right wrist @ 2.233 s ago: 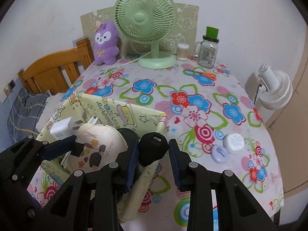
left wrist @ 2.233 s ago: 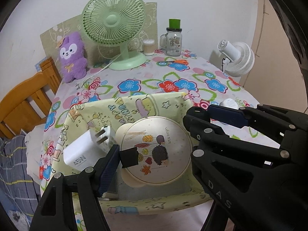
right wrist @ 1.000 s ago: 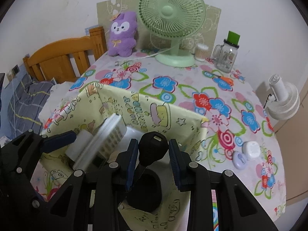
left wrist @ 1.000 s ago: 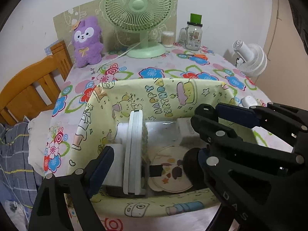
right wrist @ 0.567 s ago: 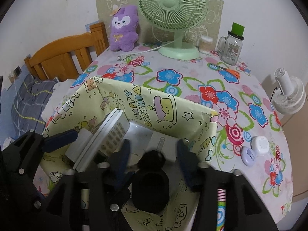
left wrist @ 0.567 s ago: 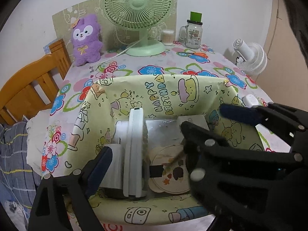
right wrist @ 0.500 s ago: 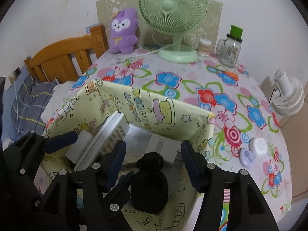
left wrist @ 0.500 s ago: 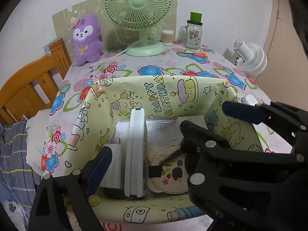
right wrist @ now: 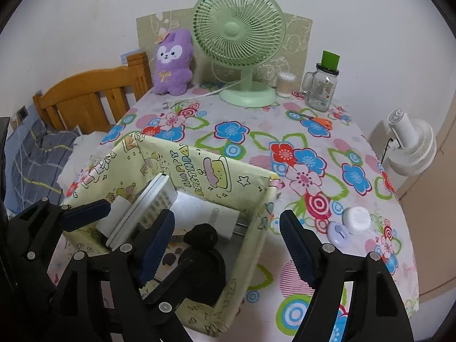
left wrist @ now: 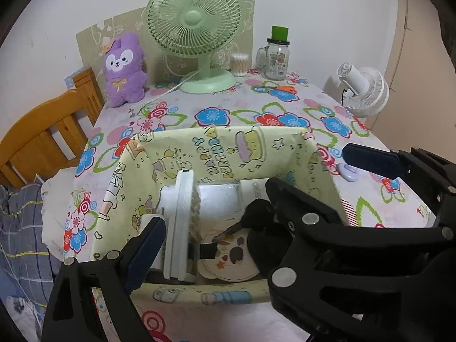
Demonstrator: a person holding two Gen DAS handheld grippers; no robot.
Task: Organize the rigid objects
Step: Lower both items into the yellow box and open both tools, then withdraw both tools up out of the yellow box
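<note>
Right hand-held gripper [right wrist: 225, 242] had just been opening and stood wide, nothing pinched; the black object [right wrist: 203, 253] sat below it inside the yellow box [right wrist: 228, 171]. Left hand-held gripper [left wrist: 248, 208] also wide, empty. Risk: the near finger (7 o'clock of the object) could clip it or the box's thin wall on withdrawal. Two small cases [right wrist: 349, 225] were left on the bench [right wrist: 256, 131] at 3 o'clock.

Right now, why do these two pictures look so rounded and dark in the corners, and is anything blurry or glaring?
Left wrist view: fisheye lens bends the table edges and blackens the corners; the green fan is sharp, with no glare. Right wrist view: same curved distortion; soft, even indoor light, a faint shadow behind the white fan; the right gripper is close and dark, yet not smeared.
</note>
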